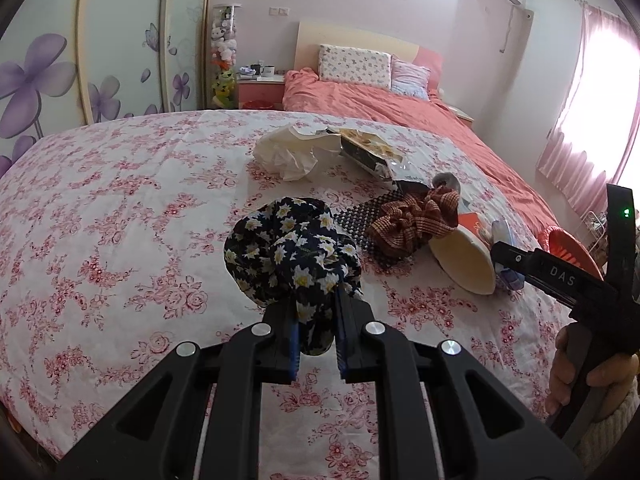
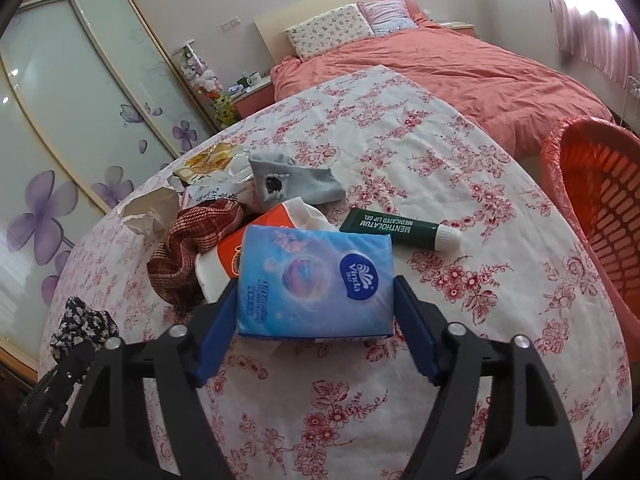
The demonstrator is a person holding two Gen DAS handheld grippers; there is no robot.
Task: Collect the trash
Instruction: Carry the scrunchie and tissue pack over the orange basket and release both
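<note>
My left gripper (image 1: 316, 334) is closed down narrow on the dark daisy-print scrunchie (image 1: 290, 252): the blue pads pinch a fold of its fabric at lower centre of the left wrist view, and the rest of the scrunchie bulges above the fingertips, over the floral tablecloth (image 1: 120, 208).

My right gripper (image 2: 316, 328) stands fairly wide, its two blue pads on either side of the blue Vinda tissue pack (image 2: 316, 280), in the middle of the right wrist view. The left pad touches the pack's edge; whether the right pad presses it I cannot tell, so I cannot say it is truly gripped.

Behind the pack lies an orange-and-white paper cup (image 2: 224, 260) on its side, touching it. To the left of that is the brown checked scrunchie (image 2: 192, 252). A green Menthol lip gel tube (image 2: 400, 229) lies just right of centre, apart from the pack. A grey sock (image 2: 288, 182) with a dark hole sits above the cup. Crumpled paper (image 2: 152, 210) and an open snack bag (image 2: 208, 160) are at upper left. The orange basket (image 2: 600, 208) stands at the right edge.
</note>
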